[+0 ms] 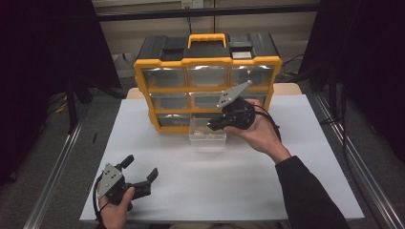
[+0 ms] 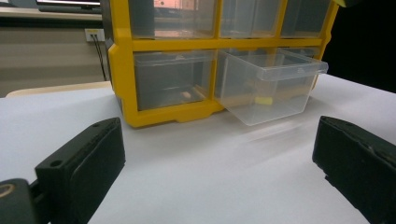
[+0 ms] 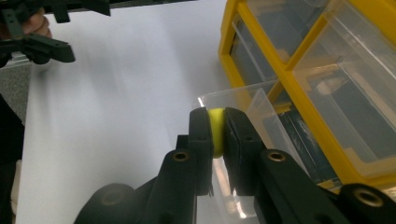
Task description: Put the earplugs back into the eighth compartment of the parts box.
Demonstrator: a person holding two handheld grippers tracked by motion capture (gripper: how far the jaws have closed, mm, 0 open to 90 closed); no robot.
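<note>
My right gripper point(image 3: 216, 128) pinches a small yellow piece point(image 3: 216, 130) above the pulled-out clear drawer point(image 1: 207, 135); my left gripper point(image 1: 141, 172) rests spread on the tabletop point(image 1: 267, 191).

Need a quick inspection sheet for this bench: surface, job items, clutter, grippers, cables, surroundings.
Surface: white table top, flat and bare in front.
Job's things: yellow-framed drawer cabinet at the far edge; clear drawer pulled out of the bottom row, a small yellow piece lying inside it; small yellow part held above the drawer.
Clutter: nothing seen.
Grippers: right gripper shut on the small yellow part; left gripper open, low near the front left corner, holding nothing.
Cables: black cable looping off the right gripper.
Surroundings: dark curtains at both sides, metal rails along the table, pale wall behind.
</note>
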